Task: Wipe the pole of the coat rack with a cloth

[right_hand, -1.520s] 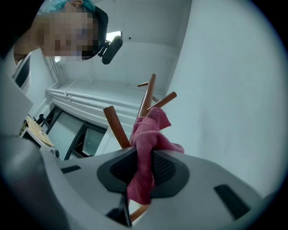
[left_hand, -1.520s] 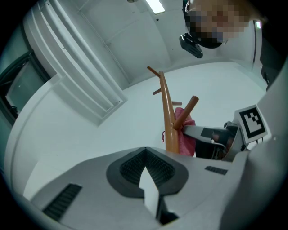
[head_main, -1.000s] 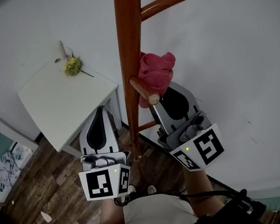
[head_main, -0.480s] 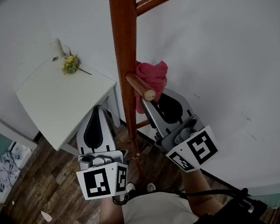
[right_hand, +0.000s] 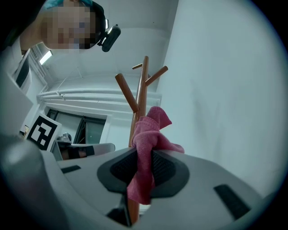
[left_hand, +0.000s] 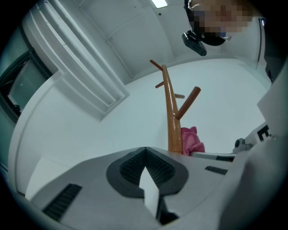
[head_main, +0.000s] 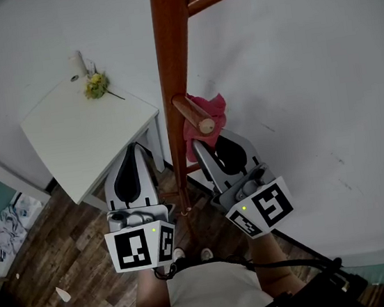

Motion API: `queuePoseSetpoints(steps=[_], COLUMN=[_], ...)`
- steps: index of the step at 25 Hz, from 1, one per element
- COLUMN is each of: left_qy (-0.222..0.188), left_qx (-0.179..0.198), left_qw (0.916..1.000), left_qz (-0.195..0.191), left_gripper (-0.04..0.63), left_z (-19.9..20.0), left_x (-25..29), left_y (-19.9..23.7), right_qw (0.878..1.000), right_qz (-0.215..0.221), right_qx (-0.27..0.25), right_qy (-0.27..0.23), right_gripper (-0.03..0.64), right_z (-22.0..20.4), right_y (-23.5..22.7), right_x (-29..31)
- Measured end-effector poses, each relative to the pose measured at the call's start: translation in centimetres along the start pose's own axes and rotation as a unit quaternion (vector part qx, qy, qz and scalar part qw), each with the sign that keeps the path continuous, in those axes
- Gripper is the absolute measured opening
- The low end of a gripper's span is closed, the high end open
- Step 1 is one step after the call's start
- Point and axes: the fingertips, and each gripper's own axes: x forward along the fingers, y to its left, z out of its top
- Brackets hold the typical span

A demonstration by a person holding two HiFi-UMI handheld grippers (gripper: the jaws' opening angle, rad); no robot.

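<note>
White wall behind. My right gripper (head_main: 204,148) pinched the pink cloth (head_main: 212,109) against the pole (head_main: 171,75), mid-height; left gripper (head_main: 134,153) jaws together, empty. Wipe likely partway, lower pole undone.

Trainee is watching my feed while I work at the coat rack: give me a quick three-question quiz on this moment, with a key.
1. Multiple choice: what is clamped in the jaws of the right gripper?
A) nothing
B) a crumpled pink cloth
C) a white towel
2. Fill in: left of the tall brown wooden coat rack pole stands a square white table bearing a small bunch of ____ flowers.
3. True or false: the left gripper touches no part of the pole.
Key: 1 B; 2 yellow; 3 true.
</note>
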Motion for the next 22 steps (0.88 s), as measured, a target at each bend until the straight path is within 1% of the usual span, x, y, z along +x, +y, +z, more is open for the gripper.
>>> queuePoseSetpoints(steps=[5, 22], left_qy=[0.003, 0.005], left_qx=[-0.003, -0.002], left_qw=[1.0, 1.0], left_qz=[0.0, -0.005], left_gripper=[0.009, 0.009], left_z=[-0.2, -0.5], left_x=[-0.1, -0.1], left_y=[0.1, -0.3], right_qw=[1.0, 0.998], right_qz=[-0.001, 0.0], right_qx=[0.01, 0.025], right_qy=[0.017, 0.051], right_gripper=[0.081, 0.081], right_z=[-1.4, -4.5], right_y=[0.3, 0.8], right_x=[-0.4, -1.2])
